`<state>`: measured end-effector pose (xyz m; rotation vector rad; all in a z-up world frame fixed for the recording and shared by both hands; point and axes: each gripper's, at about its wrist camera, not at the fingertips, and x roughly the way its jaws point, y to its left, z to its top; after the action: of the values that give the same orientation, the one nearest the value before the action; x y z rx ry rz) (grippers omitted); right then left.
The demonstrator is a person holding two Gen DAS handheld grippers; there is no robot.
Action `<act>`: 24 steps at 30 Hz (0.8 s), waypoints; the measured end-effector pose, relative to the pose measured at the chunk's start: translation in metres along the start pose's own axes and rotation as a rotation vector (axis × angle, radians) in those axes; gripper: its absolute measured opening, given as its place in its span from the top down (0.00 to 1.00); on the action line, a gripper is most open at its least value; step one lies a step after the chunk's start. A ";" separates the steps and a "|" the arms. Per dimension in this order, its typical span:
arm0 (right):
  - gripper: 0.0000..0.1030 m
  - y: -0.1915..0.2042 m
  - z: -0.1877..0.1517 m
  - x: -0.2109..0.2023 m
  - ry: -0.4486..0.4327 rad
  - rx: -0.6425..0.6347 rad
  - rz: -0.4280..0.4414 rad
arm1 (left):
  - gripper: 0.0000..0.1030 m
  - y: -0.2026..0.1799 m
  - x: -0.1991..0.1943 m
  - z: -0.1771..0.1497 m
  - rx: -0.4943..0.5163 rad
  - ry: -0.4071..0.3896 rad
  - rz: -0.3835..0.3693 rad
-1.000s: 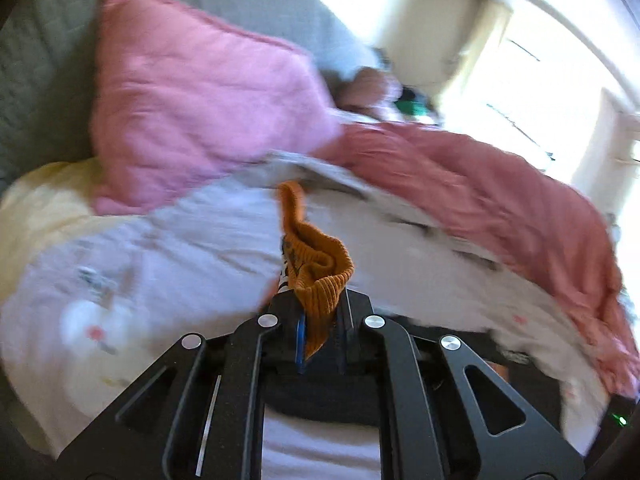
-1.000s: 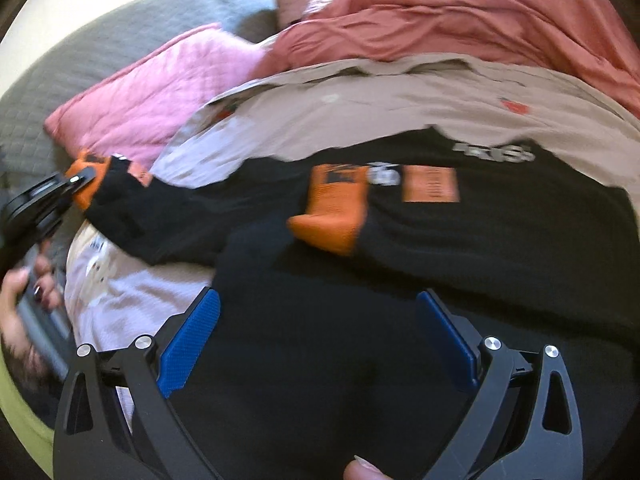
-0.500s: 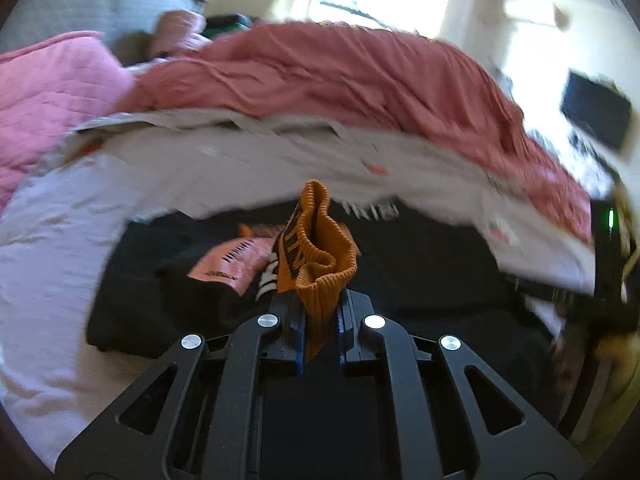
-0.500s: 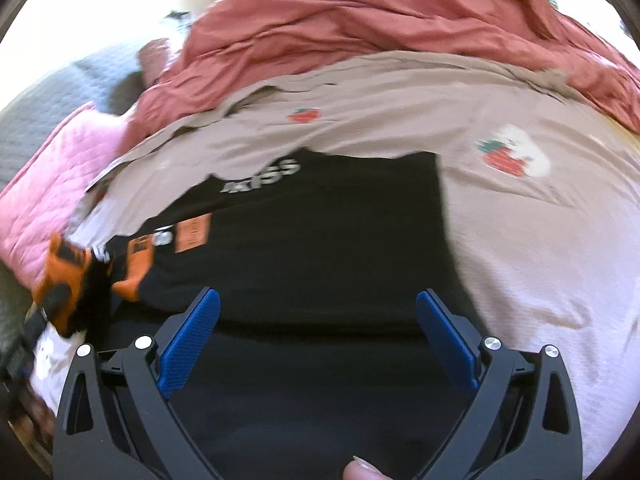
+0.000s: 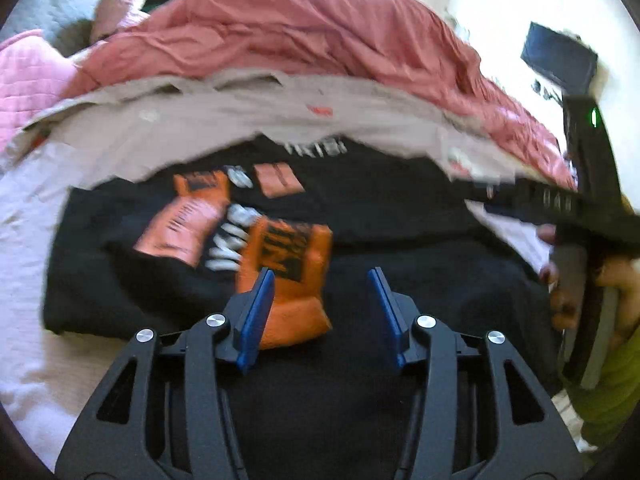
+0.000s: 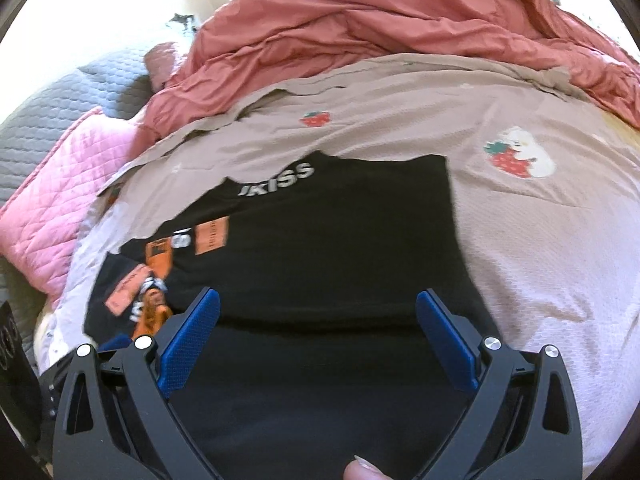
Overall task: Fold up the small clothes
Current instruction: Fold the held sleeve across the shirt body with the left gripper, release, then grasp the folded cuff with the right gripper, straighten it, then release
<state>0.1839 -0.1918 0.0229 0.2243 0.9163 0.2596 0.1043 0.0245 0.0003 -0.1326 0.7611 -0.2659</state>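
Your left gripper [image 5: 322,308] has swung over the black garment [image 5: 360,208], and its jaws have just been opening: the orange cuff [image 5: 292,264] is dropping free between them, unclamped. The right gripper [image 6: 318,340] is hovering open and empty over the body. The sleeve is running away leftward; the garment's right edge [image 6: 452,216] has bare bedsheet [image 6: 540,240] beside it.

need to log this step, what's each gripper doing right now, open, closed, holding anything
Left gripper: open, jaws just opened, orange sleeve cuff lies loose between them.
Right gripper: open, holding nothing, above the black sweater.
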 end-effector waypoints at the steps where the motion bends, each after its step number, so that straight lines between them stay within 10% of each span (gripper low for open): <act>1: 0.05 0.006 -0.001 0.002 0.007 -0.010 0.017 | 0.57 0.009 -0.006 0.003 -0.033 -0.022 0.015; 7: 0.05 0.058 -0.015 0.026 0.083 -0.106 0.152 | 0.41 0.064 -0.026 0.011 -0.188 -0.101 0.264; 12: 0.06 0.099 -0.023 0.059 0.130 -0.172 0.183 | 0.27 0.096 -0.040 0.014 -0.292 -0.142 0.305; 19: 0.93 0.128 -0.031 0.078 0.163 -0.246 0.228 | 0.23 0.114 -0.052 0.016 -0.343 -0.172 0.325; 24: 0.95 0.151 -0.014 0.052 0.061 -0.346 0.268 | 0.22 0.124 -0.062 0.016 -0.379 -0.206 0.329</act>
<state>0.1835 -0.0312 0.0211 0.0171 0.8858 0.6693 0.0956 0.1613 0.0264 -0.3825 0.6097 0.2054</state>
